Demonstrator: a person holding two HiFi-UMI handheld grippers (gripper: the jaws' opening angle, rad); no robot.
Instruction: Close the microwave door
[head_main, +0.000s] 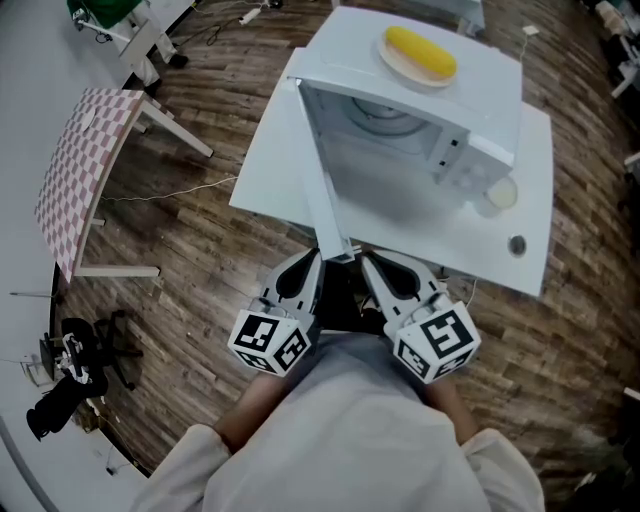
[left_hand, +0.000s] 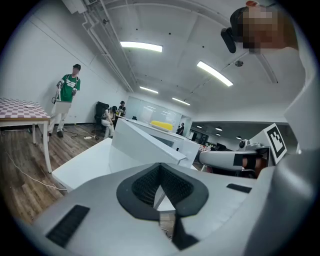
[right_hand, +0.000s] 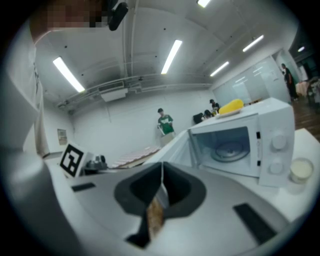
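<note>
Microwave door hangs open, edge between left gripper and right gripper, jaws together.

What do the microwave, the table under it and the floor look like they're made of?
Microwave: smooth white casing with a soft sheen, painted metal or plastic; the look leaves it open.
Table: flat matt white top, probably laminate board.
Floor: brown planks with grain streaks, either wood or wood-look laminate.

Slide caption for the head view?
Open microwave door with left gripper and right gripper near its free edge; yellow food on a plate atop the microwave.
</note>
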